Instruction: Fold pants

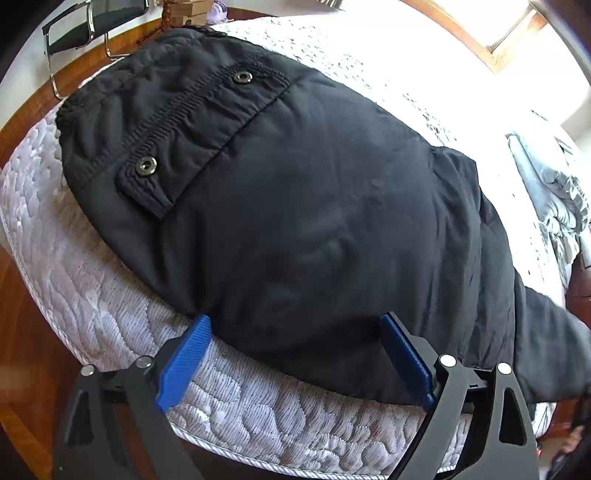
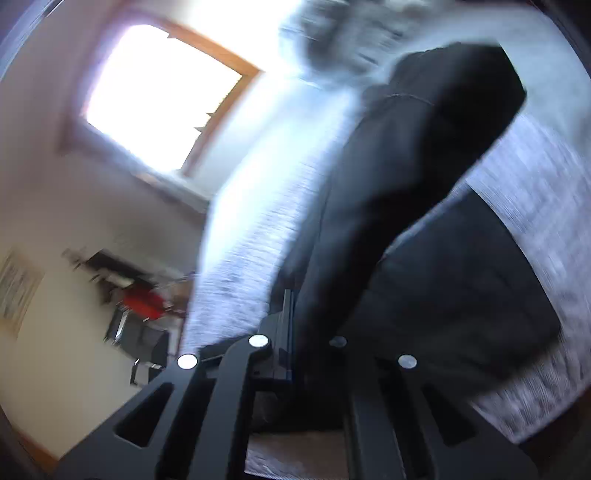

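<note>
Black pants (image 1: 295,192) lie flat on a white quilted mattress (image 1: 92,295), waistband with two metal snaps toward the far left. My left gripper (image 1: 295,343) is open, its blue fingers (image 1: 184,365) spread at the near edge of the pants, holding nothing. In the blurred right wrist view, my right gripper (image 2: 314,332) is shut on a black pant leg (image 2: 406,184) and holds it lifted off the mattress (image 2: 251,229); the fingertips are hidden in the fabric.
A wooden floor (image 1: 22,314) lies beside the bed. A chrome chair (image 1: 88,26) stands at the far left. Grey bedding (image 1: 554,184) is bunched at the right. A bright window (image 2: 155,99) and furniture with a red item (image 2: 144,302) show beyond.
</note>
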Demonstrator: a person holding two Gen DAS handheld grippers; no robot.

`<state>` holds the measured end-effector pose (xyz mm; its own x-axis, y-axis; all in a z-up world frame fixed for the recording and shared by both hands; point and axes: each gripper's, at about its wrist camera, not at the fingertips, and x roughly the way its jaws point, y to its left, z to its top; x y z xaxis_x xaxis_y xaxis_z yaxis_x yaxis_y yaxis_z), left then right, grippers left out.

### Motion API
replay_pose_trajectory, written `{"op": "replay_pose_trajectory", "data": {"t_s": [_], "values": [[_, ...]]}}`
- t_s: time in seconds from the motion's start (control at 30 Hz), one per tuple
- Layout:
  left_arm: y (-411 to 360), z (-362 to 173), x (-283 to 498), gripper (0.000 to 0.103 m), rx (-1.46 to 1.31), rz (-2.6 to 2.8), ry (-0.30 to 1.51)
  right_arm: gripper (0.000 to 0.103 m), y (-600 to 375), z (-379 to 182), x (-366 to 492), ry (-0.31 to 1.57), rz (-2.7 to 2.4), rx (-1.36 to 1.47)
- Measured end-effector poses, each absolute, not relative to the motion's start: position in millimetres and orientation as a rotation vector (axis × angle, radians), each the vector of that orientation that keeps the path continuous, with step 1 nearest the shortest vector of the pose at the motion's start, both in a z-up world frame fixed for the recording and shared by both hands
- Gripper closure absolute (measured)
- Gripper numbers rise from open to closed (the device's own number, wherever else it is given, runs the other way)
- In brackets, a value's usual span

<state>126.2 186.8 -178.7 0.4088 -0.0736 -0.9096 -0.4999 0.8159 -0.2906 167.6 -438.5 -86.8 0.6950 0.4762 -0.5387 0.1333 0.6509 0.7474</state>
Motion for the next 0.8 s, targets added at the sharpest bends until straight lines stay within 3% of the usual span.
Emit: {"op": "replay_pose_trajectory", "data": {"t_s": [0.13, 0.3, 0.4, 0.43, 0.47, 0.67, 0.8], "values": [[189.9, -181.5, 130.6, 0.01, -0.571, 0.299, 1.163, 0.1, -456.0, -164.6, 165.0, 0.986, 0.051, 0.887], [192.6, -185.3, 145.6, 0.01, -0.598, 0.317, 1.18, 0.094, -452.8, -177.9, 164.2, 1.0, 0.05, 0.895], [196.7, -183.6, 144.0, 0.01, -0.641, 0.331, 1.158, 0.073, -465.4, -165.9, 158.0, 1.011, 0.055, 0.878], [198.3, -182.6, 142.5, 0.01, -0.666, 0.336, 1.145, 0.052, -466.6, -152.3, 152.4, 1.006, 0.054, 0.871], [199.8, -181.6, 140.6, 0.01, -0.693, 0.339, 1.135, 0.042, -468.2, -145.4, 147.4, 0.994, 0.049, 0.867], [211.6, -172.5, 117.7, 0.01, -0.884, 0.294, 1.061, 0.029, -495.5, -132.6, 116.0, 0.942, 0.056, 0.997], [223.7, -174.6, 100.4, 0.01, -1.017, 0.284, 1.025, 0.028, -506.6, -137.2, 101.9, 0.946, 0.037, 1.068]]}}
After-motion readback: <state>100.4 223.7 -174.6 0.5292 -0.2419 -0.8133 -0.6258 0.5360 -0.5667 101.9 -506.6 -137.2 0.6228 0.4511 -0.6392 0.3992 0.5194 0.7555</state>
